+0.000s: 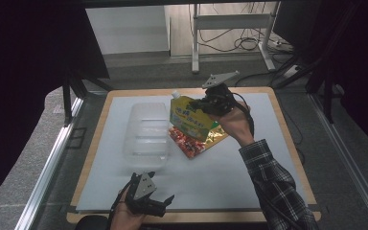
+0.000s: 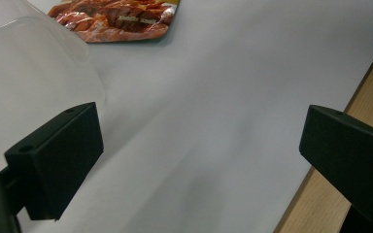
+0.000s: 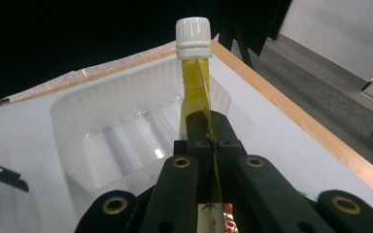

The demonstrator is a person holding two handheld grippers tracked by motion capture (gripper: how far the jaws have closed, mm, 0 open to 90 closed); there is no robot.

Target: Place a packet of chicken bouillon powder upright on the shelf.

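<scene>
White mat (image 1: 230, 177) over a wood-edged table (image 1: 287, 129), dark curtains around, cables on the floor behind. Right gripper (image 1: 210, 101) is clamped tight on the yellow spout pouch (image 1: 188, 116), jaws pinching its flat edge; the right gripper view shows the thin seam squeezed between the closed jaws with the white cap (image 3: 193, 32) sticking up beyond them. Pouch hangs lifted off the mat, above the red snack packet (image 1: 188, 141) and a gold packet (image 1: 216, 134), just beside the clear plastic bin (image 1: 146, 136). Left gripper (image 1: 162, 201) sits low at the near edge of the mat, jaws wide apart, nothing between them; its own view shows the bin wall (image 2: 29, 82) close on one side.

Step in hand looks like carrying the pouch over into the bin. To do it well:
- keep the squeeze firm, the grip is on a thin seam and the pouch could slip or swing
- carry it level across, high enough that its bottom passes over the bin rim
- centre it over the bin floor before lowering, cap pointing along the long side so it lies flat
- let go only once the pouch rests on the bottom
- bin is light and may slide if knocked; the idle left gripper is near enough to steady its wall if needed.
</scene>
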